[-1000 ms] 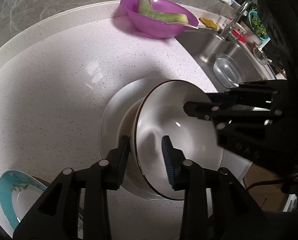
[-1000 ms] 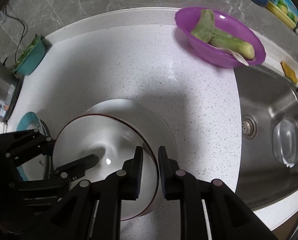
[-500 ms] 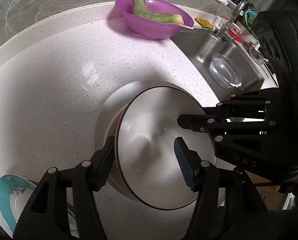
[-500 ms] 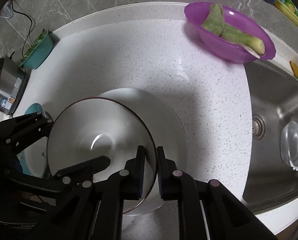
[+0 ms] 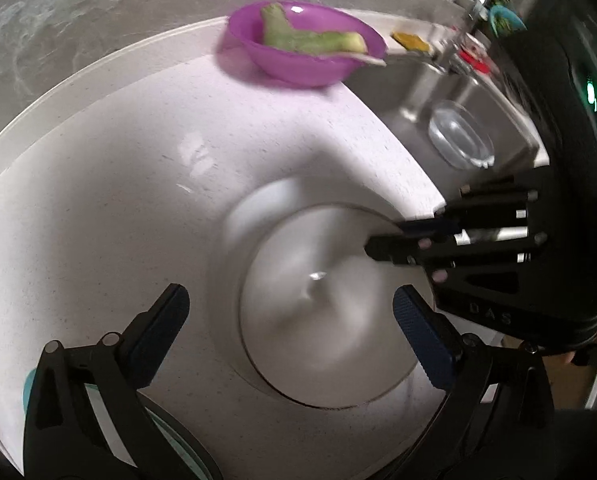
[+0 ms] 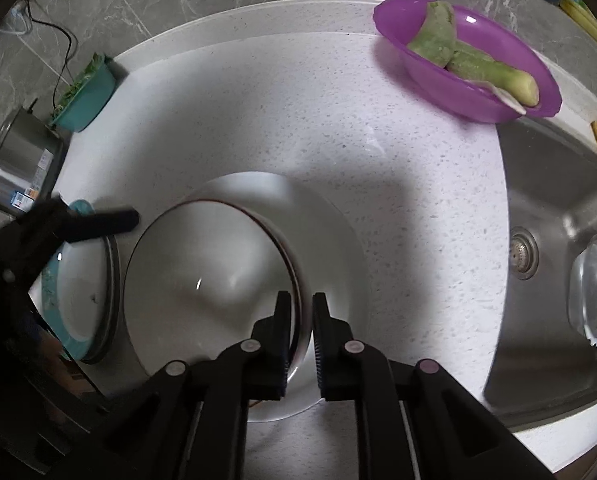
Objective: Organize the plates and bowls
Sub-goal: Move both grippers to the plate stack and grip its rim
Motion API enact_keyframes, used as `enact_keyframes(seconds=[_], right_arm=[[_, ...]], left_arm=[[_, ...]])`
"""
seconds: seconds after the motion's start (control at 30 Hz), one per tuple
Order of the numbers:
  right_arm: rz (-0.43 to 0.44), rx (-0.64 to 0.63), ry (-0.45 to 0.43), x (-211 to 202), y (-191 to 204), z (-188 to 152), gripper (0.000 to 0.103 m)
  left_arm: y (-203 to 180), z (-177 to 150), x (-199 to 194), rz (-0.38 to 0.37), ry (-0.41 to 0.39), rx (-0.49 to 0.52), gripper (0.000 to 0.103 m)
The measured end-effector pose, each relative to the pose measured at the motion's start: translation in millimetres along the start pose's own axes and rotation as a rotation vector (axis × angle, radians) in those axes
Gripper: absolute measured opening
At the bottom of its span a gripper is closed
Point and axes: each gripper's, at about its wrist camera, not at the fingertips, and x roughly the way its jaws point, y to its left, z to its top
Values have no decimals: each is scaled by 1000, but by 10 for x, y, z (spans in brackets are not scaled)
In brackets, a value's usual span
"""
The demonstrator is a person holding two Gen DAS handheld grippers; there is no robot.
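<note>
- Two white bowls are nested near the bench's front edge; the upper bowl (image 6: 210, 280) is clamped at its rim by the right gripper (image 6: 300, 332).
- The left gripper (image 5: 286, 320) has just been opening; its jaws stand wide apart, nothing pressed.
- Release is best made once the bowl sits level.

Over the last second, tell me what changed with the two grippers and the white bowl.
The left gripper has just opened wide, letting go of the white bowl; its pads now stand clear either side. The bowl has settled lower onto the white plate. The right gripper stays clamped on the bowl's rim. The purple bowl has not moved.
</note>
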Motion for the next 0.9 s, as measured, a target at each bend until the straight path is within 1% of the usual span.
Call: enact_keyframes(seconds=[0.17,0.33,0.4,0.47,0.5,0.53,0.57,0.6,0.63,0.7,0.73,0.83,0.9], right_arm=[[12,-5,10,14,-20,35,11],[12,-7,14,26,-46,52,12],[8,-12,12,17,-39,57,12],[15,-12,-8,-45,-38,56,15],[30,-7,-27,-108,-45,59,22],[40,0,-52,-186,-60,59,36],[52,12,-91,-308,-97,58,45],[63,24,-122,-401,-141,53,58],[72,37,-147,-472,-190,49,66],[76,73,-190,-602,-342,18,73],[71,91,-200,-641,-433,-12,73],[62,137,-184,-625,-646,-102,73],[78,163,-161,-565,-729,-189,73]], left_arm=[[44,17,-28,-8,10,-9,103],[76,-13,-142,-22,15,-6,103],[108,-47,-206,-35,9,-21,103],[159,-91,-258,-34,10,-47,103],[199,-119,-306,-30,4,-64,103],[240,-149,-353,-25,1,-82,103],[286,-180,-388,-16,5,-101,103],[313,-200,-402,-10,10,-113,103],[359,-224,-413,-1,16,-133,103],[496,-284,-433,3,26,-198,103],[574,-311,-448,-4,31,-234,103],[765,-338,-499,-15,21,-304,103],[888,-317,-523,-5,14,-303,103]])
